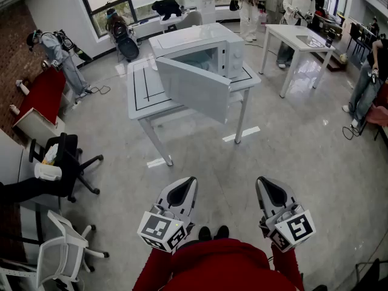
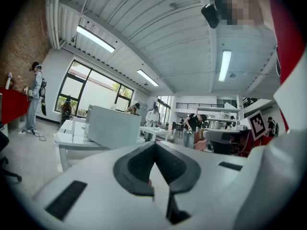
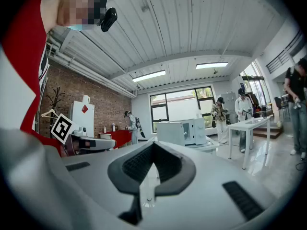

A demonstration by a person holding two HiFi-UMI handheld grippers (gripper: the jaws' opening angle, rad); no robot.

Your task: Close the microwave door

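The microwave (image 1: 197,50) is set on the counter (image 1: 140,96), door (image 1: 194,90) swung open, well apart from the grippers. The fingers of the left gripper (image 1: 187,183) and right gripper (image 1: 265,183) are clenched; nothing is grasped.

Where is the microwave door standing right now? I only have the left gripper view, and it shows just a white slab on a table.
Observer: In the head view the microwave door stands wide open, swung out from the microwave toward us and hanging past the edge of the table.
Operator: Is either gripper near it?
Observer: No. The left gripper and the right gripper are side by side, well short of the table, with bare floor between them and it.
Operator: Is the right one carrying anything?
Observer: No. The right gripper view shows its jaws together with nothing between them.
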